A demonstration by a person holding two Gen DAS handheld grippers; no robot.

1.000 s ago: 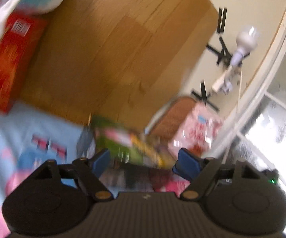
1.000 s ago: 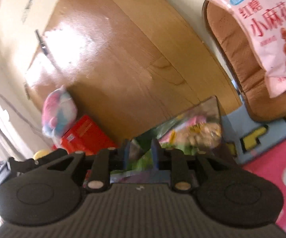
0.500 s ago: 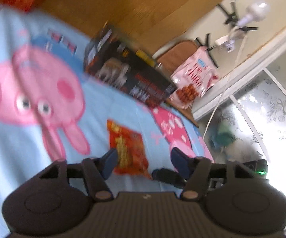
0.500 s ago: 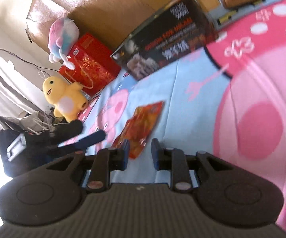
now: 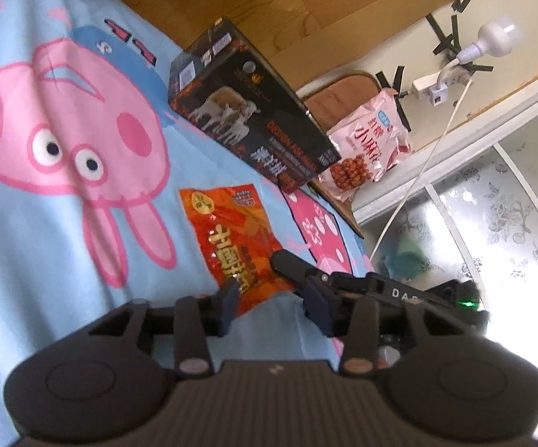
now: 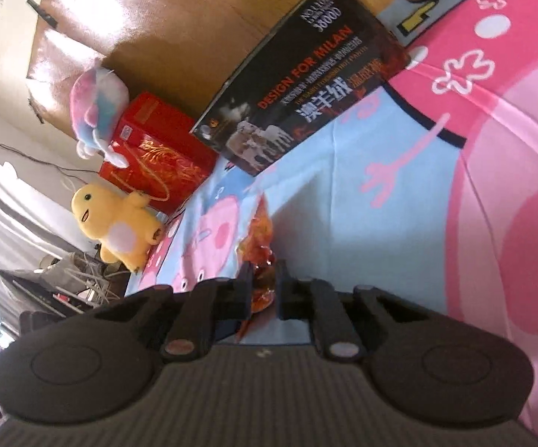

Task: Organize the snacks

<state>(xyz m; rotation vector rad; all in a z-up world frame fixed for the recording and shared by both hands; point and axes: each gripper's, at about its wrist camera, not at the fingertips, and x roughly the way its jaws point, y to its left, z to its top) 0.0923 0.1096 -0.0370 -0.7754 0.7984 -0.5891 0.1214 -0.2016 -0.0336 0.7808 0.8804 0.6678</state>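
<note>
1. Flat on the cartoon-pig blanket (image 5: pixel 27 242): orange snack packet (image 5: pixel 231 231), printed side up, long axis running away from the left wrist camera.
2. Left gripper (image 5: pixel 271 300): low over the packet's near end, jaws apart and just been closing. Near end of the packet between the blue pads (image 5: pixel 228 298). One pad at the packet's edge, the other a little clear of it with blanket showing in the gap. No clamp visible.
3. Right gripper (image 6: pixel 263 279): reaching in from the right side of the left wrist view, dark fingertip over the packet's near right corner. Jaws just been closing, now narrow and pinched on that corner. In the right wrist view, crinkled orange foil filling the slit between the two fingers.
4. Beyond the packet, at the blanket's far edge: black box (image 5: pixel 254 119) with white animals and red lettering, apart from the packet.
5. Past the box: pink snack bag (image 5: pixel 369 149) lying on a brown cushion (image 5: pixel 339 93) by the wall.
6. At the other end of the black box, in the right wrist view: red box (image 6: pixel 157 149) with a pastel plush toy (image 6: pixel 97 108) on top and a yellow plush toy (image 6: pixel 116 223) just beside it.
7. Behind everything: wooden floor (image 5: pixel 269 7).
</note>
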